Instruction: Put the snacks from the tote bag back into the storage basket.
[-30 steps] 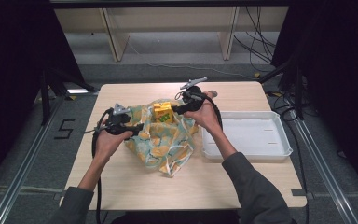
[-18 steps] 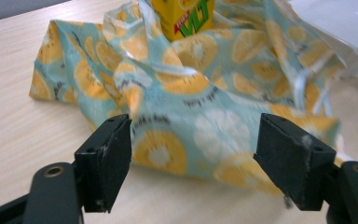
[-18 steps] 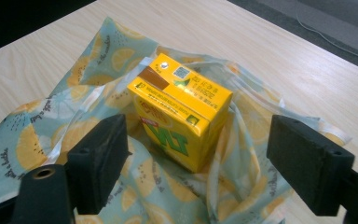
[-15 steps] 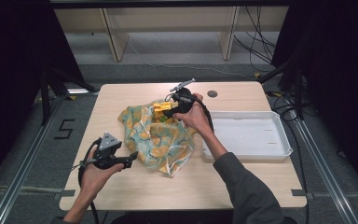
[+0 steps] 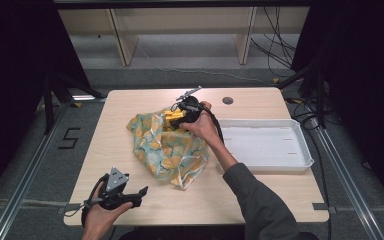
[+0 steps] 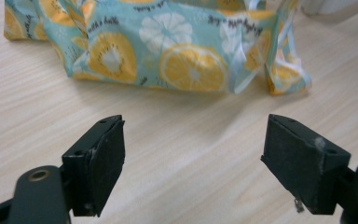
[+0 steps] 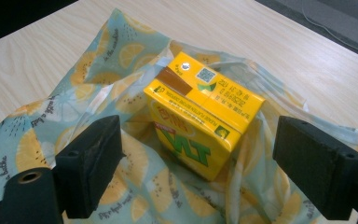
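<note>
Two grippers are working apart: the right gripper (image 7: 198, 154) is hovering, jaws spread, around a yellow drink carton (image 7: 204, 114) sitting in the mouth of the fruit-print bag (image 5: 167, 150), apparently about to pinch it; the left gripper (image 5: 141, 192), jaws apart, is idling at seven o'clock on the table (image 5: 280, 197)

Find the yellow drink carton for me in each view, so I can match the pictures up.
High view: the yellow drink carton stands at the far side of the fruit-print bag, beside the right hand-held gripper.
Left gripper view: not in this picture.
Right gripper view: the carton sits at centre, in the bag's mouth, between the open jaws.
Shared landmark: the fruit-print bag.
</note>
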Demonstrator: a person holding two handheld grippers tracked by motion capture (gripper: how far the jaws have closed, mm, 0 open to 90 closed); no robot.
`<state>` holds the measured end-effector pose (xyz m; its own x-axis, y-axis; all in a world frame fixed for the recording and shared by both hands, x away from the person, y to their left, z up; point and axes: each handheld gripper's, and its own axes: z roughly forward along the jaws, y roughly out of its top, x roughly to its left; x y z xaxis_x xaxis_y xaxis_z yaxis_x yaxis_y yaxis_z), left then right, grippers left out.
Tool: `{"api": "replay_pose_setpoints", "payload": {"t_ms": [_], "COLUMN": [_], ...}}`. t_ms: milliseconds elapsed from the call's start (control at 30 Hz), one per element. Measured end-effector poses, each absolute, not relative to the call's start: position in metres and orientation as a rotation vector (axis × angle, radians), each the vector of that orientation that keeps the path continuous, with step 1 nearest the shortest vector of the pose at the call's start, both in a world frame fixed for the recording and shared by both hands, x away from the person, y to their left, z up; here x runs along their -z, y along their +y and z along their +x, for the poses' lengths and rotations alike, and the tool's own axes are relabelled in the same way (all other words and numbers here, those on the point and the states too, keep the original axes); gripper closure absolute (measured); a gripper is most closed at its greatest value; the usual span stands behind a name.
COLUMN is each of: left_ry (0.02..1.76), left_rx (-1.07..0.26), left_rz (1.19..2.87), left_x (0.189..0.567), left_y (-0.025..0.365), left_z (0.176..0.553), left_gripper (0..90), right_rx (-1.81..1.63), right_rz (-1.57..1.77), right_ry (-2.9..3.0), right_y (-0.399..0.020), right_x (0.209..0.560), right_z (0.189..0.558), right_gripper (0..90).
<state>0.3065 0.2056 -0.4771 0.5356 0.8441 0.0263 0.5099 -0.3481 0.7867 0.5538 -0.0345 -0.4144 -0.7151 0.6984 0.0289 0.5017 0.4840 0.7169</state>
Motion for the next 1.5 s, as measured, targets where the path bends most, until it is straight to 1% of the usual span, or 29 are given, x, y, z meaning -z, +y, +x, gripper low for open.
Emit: {"api": "replay_pose_setpoints", "payload": {"t_ms": [133,167,200,233,300,367,433,467,533,600,733,767,800,867,933,1000,1367,1500], "left_ry": [1.108,1.12,1.086,1.076,1.12,1.091,1.119,1.084,1.109,1.08,1.075,1.102,1.11,1.101,1.069,1.093,1.064,1.068], "left_rx": [-0.551,-0.53,-0.546,-0.551,-0.545,-0.564,-0.554,-0.552,-0.544,-0.547,-0.554,-0.541,-0.545,-0.542,-0.554,-0.543,-0.552,-0.547], "left_rz": [2.055,2.042,2.111,2.094,2.044,2.056,2.058,2.115,2.075,2.123,2.122,2.076,2.066,2.075,2.124,2.105,2.114,2.133], "left_x": [0.486,0.489,0.487,0.488,0.488,0.488,0.489,0.488,0.491,0.489,0.488,0.49,0.491,0.49,0.489,0.49,0.492,0.491], "left_y": [0.207,0.205,0.209,0.209,0.207,0.21,0.208,0.21,0.206,0.207,0.209,0.207,0.206,0.207,0.209,0.207,0.208,0.208], "left_z": [0.3,0.3,0.299,0.299,0.298,0.298,0.297,0.298,0.297,0.297,0.297,0.297,0.297,0.297,0.297,0.296,0.298,0.298], "left_gripper": [20.6,20.6,20.6,20.5,20.6,20.5,20.5,20.5,20.5,20.5,20.5,20.5,20.5,20.6,20.7,20.8,21.1,21.1], "right_rx": [-1.055,-1.046,-1.041,-1.042,-1.043,-1.042,-1.031,-1.024,-1.02,-1.012,-1.002,-1.008,-0.997,-1.008,-0.995,-1.019,-0.982,-0.945], "right_rz": [1.044,1.051,1.048,1.058,1.052,1.072,1.064,1.063,1.075,1.086,1.101,1.114,1.106,1.123,1.129,1.144,1.146,1.111], "right_ry": [2.464,2.475,2.47,2.467,2.465,2.45,2.463,2.461,2.463,2.459,2.437,2.434,2.437,2.417,2.438,2.416,2.425,2.415], "right_y": [-0.03,-0.03,-0.03,-0.029,-0.028,-0.027,-0.026,-0.025,-0.023,-0.02,-0.015,-0.014,-0.013,-0.011,-0.01,-0.008,0.0,0.001], "right_x": [0.416,0.415,0.416,0.417,0.418,0.419,0.42,0.421,0.424,0.426,0.429,0.43,0.432,0.436,0.437,0.441,0.448,0.449], "right_z": [0.555,0.556,0.557,0.558,0.56,0.561,0.562,0.562,0.563,0.565,0.569,0.57,0.572,0.574,0.576,0.577,0.581,0.581], "right_gripper": [16.7,16.7,16.7,16.7,16.7,16.7,16.7,16.6,16.7,16.6,16.7,16.6,16.2,16.0,15.7,15.3,16.2,19.0]}}
